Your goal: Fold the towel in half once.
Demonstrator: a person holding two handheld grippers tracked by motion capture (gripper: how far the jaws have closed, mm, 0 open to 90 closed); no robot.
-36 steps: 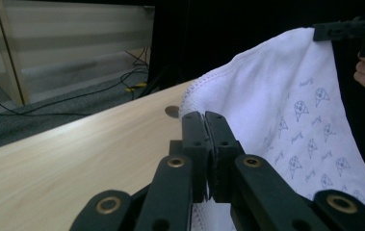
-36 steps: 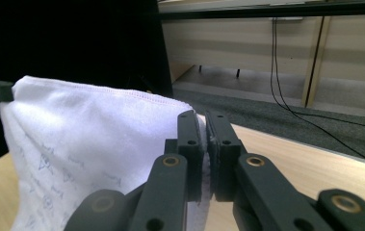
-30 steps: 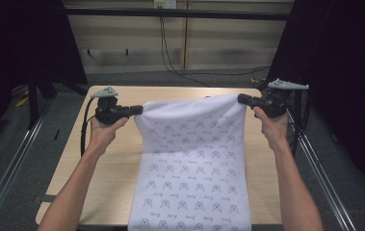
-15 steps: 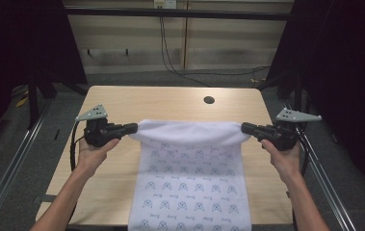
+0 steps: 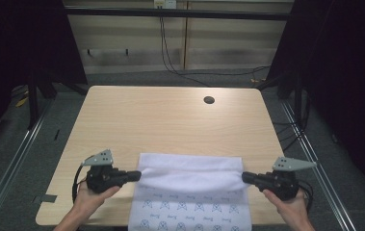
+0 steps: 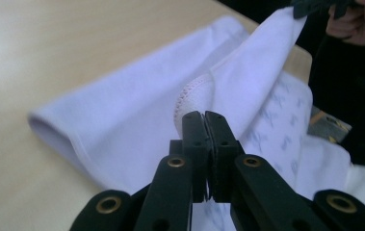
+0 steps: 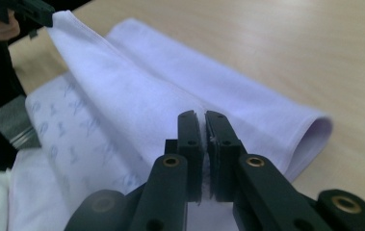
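Both claws pulled back toward the near edge since half a second ago, dragging the cloth's far edge over itself into a fold.

Near: left claw (image 5: pixel 138 175) and right claw (image 5: pixel 244 177) each have jaws pressed together on a top corner of the cloth (image 5: pixel 189 180); left gripper view shows the stitched hem corner (image 6: pixel 189 94) pinched between the tips, right gripper view shows the right claw (image 7: pixel 202 117) clamped on the opposite corner. Cloth lies on the bench (image 5: pixel 170 120) at its near edge, printed side down the front, plain side folded over, sagging between the claws. Judging by the droop: light, limp, no stiffness, low slip risk at the hem. Best hold is the hemmed corners, kept taut and level. Farther off: a round hole (image 5: pixel 209 100) in the bench, well apart from the cloth.
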